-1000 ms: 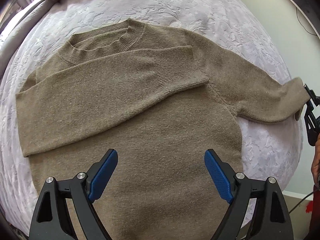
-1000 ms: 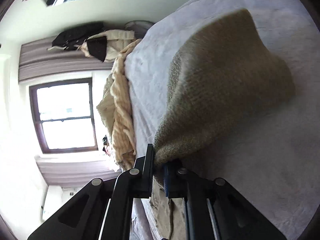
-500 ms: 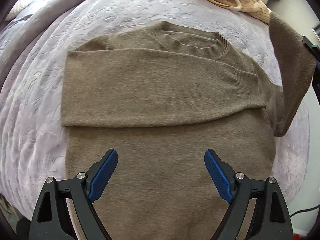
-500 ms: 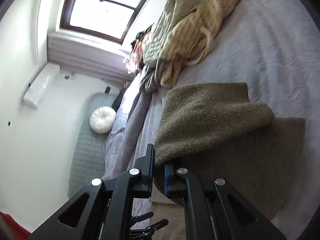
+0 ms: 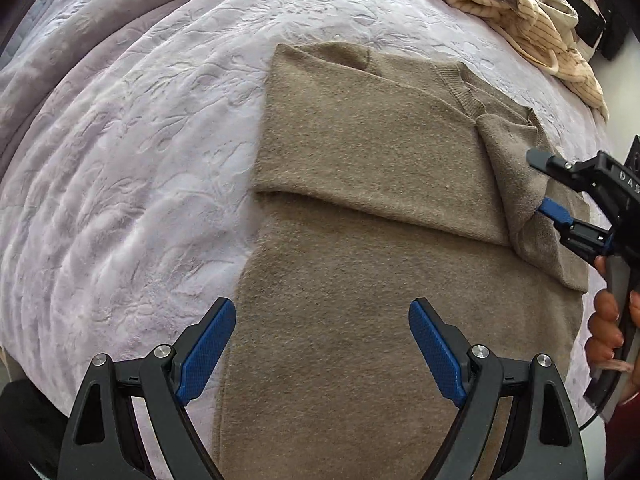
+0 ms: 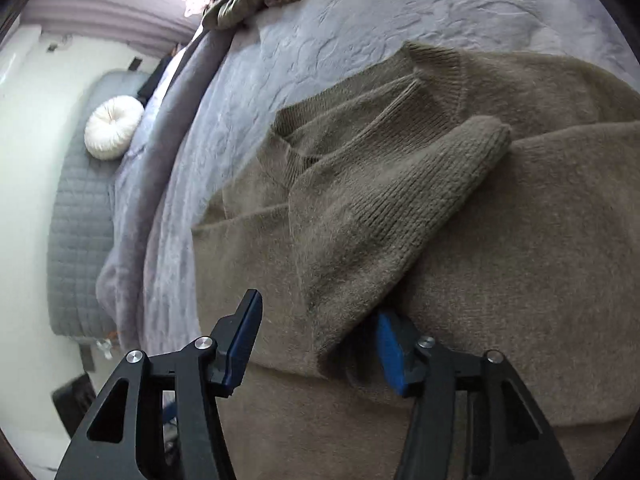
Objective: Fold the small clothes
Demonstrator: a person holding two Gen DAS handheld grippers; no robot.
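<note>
A taupe knit sweater (image 5: 360, 280) lies flat on a lilac bedspread (image 5: 120, 160). One sleeve (image 5: 360, 128) is folded across its chest. The other sleeve (image 6: 380, 208) lies folded inward over the chest, its cuff end between the jaws of my right gripper (image 6: 318, 308). Those jaws are opening: the left pad stands clear of the knit and the right pad sits at the cuff's edge. In the left wrist view the right gripper (image 5: 540, 182) comes in from the right, held by a hand (image 5: 604, 320). My left gripper (image 5: 320, 308) hovers open over the sweater's lower body, nothing between its fingers.
A heap of cream striped clothes (image 5: 540, 28) lies at the far edge of the bed. A white round cushion (image 6: 114, 126) rests against a grey quilted headboard (image 6: 76, 220) to the left. Bare bedspread stretches left of the sweater.
The right gripper carried the second sleeve from out over the bed in across the chest, laid it down and parted its jaws. The left gripper slid sideways and rolled, staying open.
</note>
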